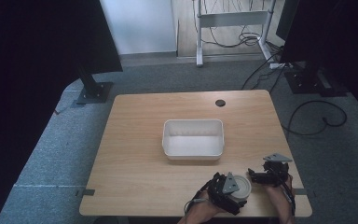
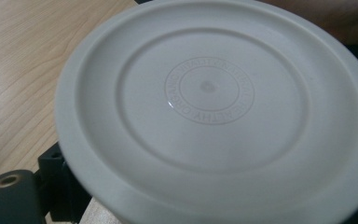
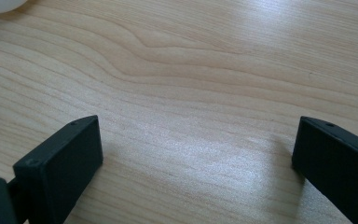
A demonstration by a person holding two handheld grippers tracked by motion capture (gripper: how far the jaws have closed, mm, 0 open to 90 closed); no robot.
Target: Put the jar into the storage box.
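Your left tool (image 1: 227, 192) sits at the near edge of the worktop (image 1: 135, 154), on the near side of the white tub (image 1: 194, 138) and a little to its right. It is wrapped about a round white lid-topped container (image 1: 240, 185). In the left gripper view the container's top (image 2: 214, 107) lies close under the camera: concentric rings with embossed lettering around a centre dot, and one black jaw showing at the lower left against its rim. You appear to have it clamped, since the jaw sits tight to the rim, though the far jaw is hidden behind the lid. Judgement: the grip is taken from the side so that the flat top stays level and the container can travel upright.

Your right tool (image 1: 266, 176) rests just to the right of the container, apart from it. In the right gripper view its jaws stand wide apart over bare wood grain with nothing between them. A pale curved edge (image 3: 2, 4) at the upper left corner of that view is probably the container, but too little shows to be sure. Judgement: this tool is parked low and open, ready either to steady the container or to stay out of the path.

The white tub stands empty near the middle of the worktop, open side up, well apart from both tools. Likely it is the destination: a short lift forward and left from the container would bring it over the tub's near wall.
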